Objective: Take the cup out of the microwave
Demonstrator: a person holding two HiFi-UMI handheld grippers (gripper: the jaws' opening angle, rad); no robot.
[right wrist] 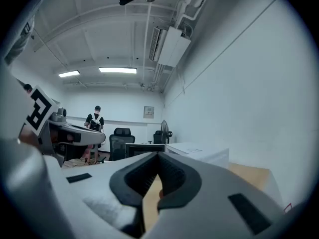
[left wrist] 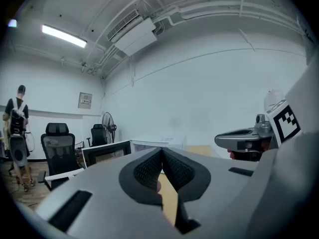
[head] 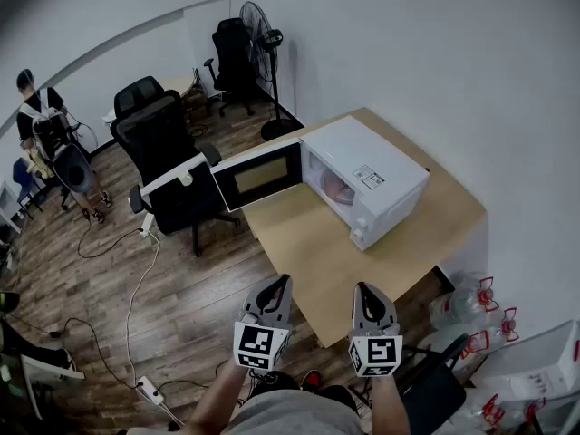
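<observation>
The white microwave (head: 376,178) stands on the wooden table (head: 317,261) with its door (head: 258,176) swung wide open to the left. Inside the cavity a pale pinkish cup (head: 338,189) shows dimly. Both grippers hover side by side at the table's near edge, well short of the microwave. My left gripper (head: 278,285) is shut with nothing in it, its pads meeting (left wrist: 162,152). My right gripper (head: 367,292) is likewise shut and empty (right wrist: 158,156). The microwave (left wrist: 159,143) sits small and far ahead in both gripper views (right wrist: 199,153).
A black office chair (head: 172,166) stands just beyond the open door. A fan (head: 263,48) and more chairs stand at the back wall. A person (head: 45,130) stands far left. Cables (head: 136,333) cross the floor. Bottled water packs (head: 476,315) lie right of the table.
</observation>
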